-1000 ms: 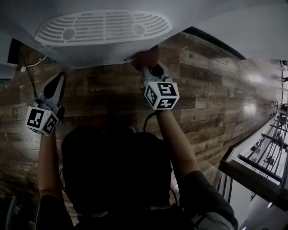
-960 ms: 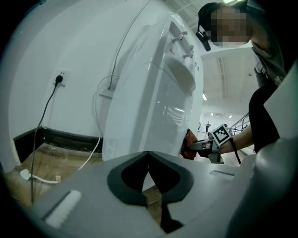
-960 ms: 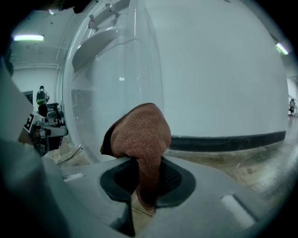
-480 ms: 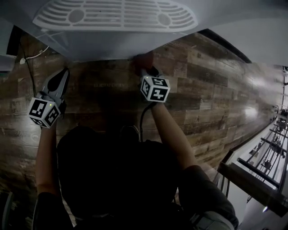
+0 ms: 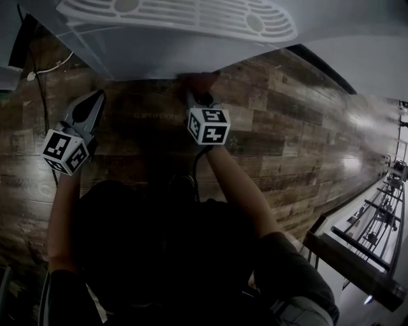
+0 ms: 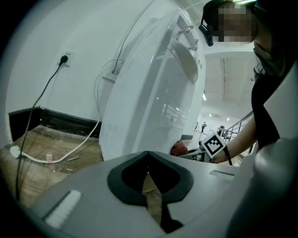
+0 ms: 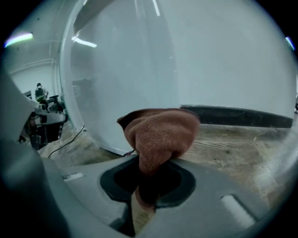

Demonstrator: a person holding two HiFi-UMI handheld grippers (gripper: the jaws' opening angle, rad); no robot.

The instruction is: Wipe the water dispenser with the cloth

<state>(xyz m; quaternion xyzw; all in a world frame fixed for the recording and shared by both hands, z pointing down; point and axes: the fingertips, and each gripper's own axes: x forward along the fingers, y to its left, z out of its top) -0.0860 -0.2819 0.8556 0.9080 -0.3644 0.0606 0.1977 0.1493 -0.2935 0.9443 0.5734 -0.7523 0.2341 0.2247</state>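
**Cloth clamped in the right gripper, low against the water dispenser**

The right gripper (image 7: 145, 188) has its jaws closed on the one cloth (image 7: 158, 135). The cloth is a reddish-brown, nubbly terry piece, bunched into a rounded wad. Its top bulges out above the jaws and a narrow tail is pinched down between the black pads.

The wad sits against the lowest part of the water dispenser (image 7: 139, 69), just above the floor (image 7: 233, 144). From the head view it lies at the bottom edge of the white body, directly beyond the right gripper's marker cube.

The left gripper (image 6: 148, 158) is off to the left, apart from the dispenser. Its jaws meet at the tips and hold nothing. Its view shows the floor through the hollow between the pads.

There are two grippers, each with one marker cube, held by two bare forearms.

There is one dispenser, a tall, glossy white cabinet that reflects ceiling lights on its side. In the head view it carries one oval slotted grille (image 5: 178, 16) with two round spots.

The floor is dark wooden planks.

Beyond the dispenser are two cables. One black cable (image 6: 35, 107) drops from a wall socket (image 6: 65, 58). One white cable (image 6: 70, 148) trails across the floor from the dispenser's back.

A dark baseboard (image 6: 51, 123) runs along the foot of the white wall.
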